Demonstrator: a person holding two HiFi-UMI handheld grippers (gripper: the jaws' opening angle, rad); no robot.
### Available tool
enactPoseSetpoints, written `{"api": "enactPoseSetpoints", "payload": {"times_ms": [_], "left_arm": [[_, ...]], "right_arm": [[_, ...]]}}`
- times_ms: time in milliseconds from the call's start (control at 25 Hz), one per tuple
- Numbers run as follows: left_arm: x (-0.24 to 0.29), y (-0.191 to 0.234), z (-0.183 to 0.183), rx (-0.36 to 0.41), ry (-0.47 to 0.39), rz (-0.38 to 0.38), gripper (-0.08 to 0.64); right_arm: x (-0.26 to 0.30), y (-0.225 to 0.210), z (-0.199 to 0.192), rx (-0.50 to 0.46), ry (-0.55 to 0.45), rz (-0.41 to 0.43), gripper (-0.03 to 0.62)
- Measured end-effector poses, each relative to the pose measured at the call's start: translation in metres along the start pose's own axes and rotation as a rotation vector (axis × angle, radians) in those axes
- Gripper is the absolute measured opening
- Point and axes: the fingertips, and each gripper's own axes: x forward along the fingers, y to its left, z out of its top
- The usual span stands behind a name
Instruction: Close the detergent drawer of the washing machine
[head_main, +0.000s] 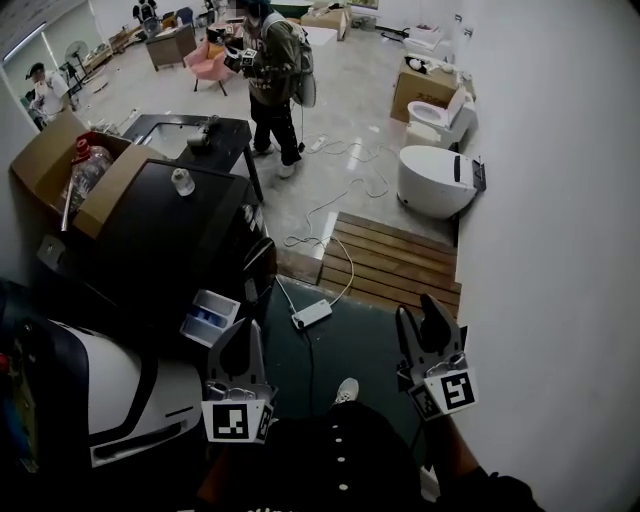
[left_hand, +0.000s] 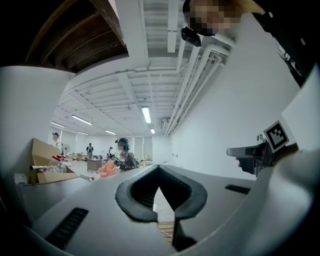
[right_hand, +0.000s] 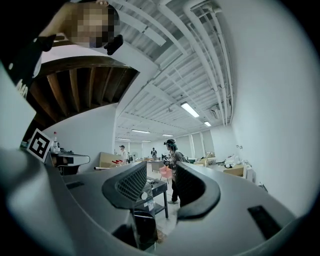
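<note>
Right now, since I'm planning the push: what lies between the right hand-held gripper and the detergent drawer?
Head view: a white power strip with its cable lies on the floor between the right hand-held gripper and the drawer.

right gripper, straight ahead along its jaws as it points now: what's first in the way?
Probably the black appliance low between the right gripper's open, empty jaws, with the black table beyond it. Depth is unclear; nothing nearer shows.
</note>
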Motion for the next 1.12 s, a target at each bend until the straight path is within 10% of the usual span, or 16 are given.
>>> {"api": "enactPoseSetpoints", "payload": {"times_ms": [440, 1120], "left_arm": [[0.009, -0.008, 0.0, 0.034, -0.002, 0.128, 0.011], [-0.08, 0.126, -0.021, 0.013, 0.076, 0.481, 0.011]], "right_arm": [[0.052, -0.016, -0.011, 0.009, 0.038, 0.16, 0.178], [0.15, 0.14, -0.06, 0.007, 0.135, 0.532, 0.179]]}}
